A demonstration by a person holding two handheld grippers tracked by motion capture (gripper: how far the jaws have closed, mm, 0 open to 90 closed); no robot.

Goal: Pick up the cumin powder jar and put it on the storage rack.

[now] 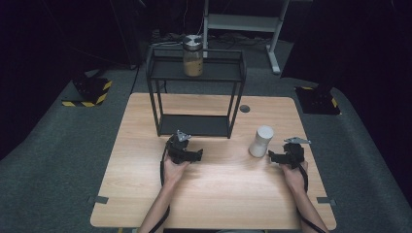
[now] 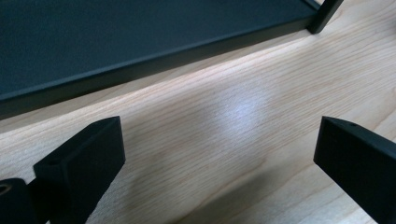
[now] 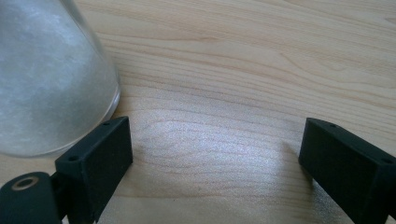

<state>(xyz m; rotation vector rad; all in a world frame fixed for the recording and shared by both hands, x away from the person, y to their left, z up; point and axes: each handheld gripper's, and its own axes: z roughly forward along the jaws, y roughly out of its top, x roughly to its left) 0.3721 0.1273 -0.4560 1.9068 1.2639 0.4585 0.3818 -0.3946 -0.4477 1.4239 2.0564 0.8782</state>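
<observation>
Could well knock the canister (image 1: 261, 141) over if the right claw (image 1: 272, 156) is pushed left as it sits now: open wide and empty, but not lined up, so would meet the canister's base with the outside of one jaw instead of straddling it. Tall and narrow, by the look of it, so probably tips easily from a low sideways shove and then rolls across the counter (image 1: 218, 194). Could also pinch only the curved edge and squirt the canister out if closed without first shifting toward the far side. Seen from the right claw (image 3: 215, 140) itself: bare wood between the jaws, canister (image 3: 46, 79) off past the tip of one jaw, very close; cannot tell whether touching. From above: canister upright on the right part of the counter, just left of and slightly farther than the right claw, well right of the rack (image 1: 194, 125). Left claw (image 1: 199, 154) also open and empty, low over the counter just near of the rack's bottom shelf (image 2: 116, 37), nothing between its jaws; might clip that shelf edge if driven farther. Jar (image 1: 193, 56) on the top shelf, well apart from both.
</observation>
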